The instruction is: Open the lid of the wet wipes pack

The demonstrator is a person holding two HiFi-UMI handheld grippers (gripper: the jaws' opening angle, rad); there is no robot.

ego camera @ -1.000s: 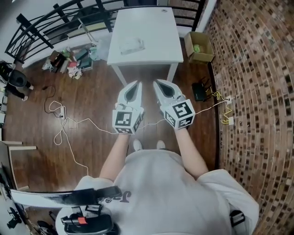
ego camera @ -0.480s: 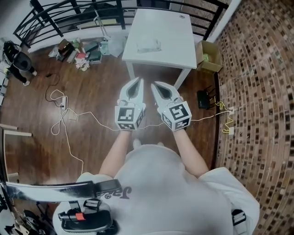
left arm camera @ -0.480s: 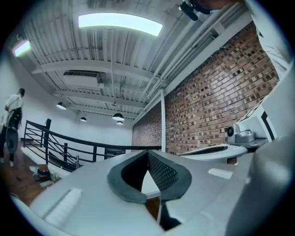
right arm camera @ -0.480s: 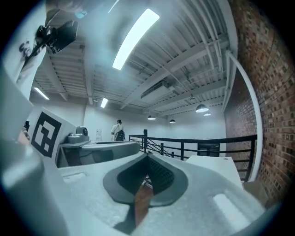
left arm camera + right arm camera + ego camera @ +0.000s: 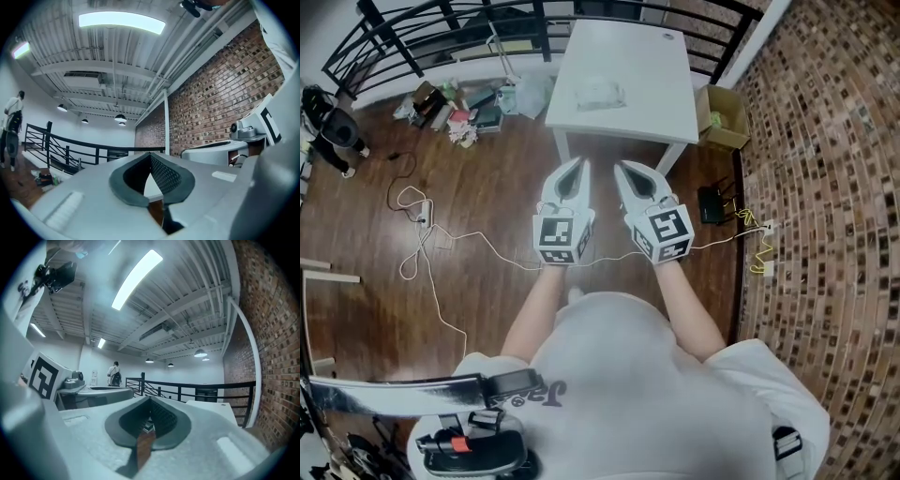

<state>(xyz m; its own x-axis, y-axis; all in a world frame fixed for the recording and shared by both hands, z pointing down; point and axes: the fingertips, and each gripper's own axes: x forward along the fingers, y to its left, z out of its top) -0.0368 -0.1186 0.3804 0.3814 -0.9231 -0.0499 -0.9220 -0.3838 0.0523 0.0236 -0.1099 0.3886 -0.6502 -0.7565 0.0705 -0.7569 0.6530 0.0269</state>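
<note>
Both the left gripper (image 5: pixel 578 167) and right gripper (image 5: pixel 620 169) are held clenched, empty, short of the table (image 5: pixel 628 56); the wipes pack (image 5: pixel 600 92) must be reached next.

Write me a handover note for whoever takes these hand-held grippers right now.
Left hand-held gripper: shut, empty, level, short of the white table.
Right hand-held gripper: shut, empty, beside it.
Wet wipes pack: lying on the table, ahead of both grippers.
Done: nothing; neither gripper touches the pack, lid state too small to tell.
Left: reach the pack, steady it, open the lid.
</note>
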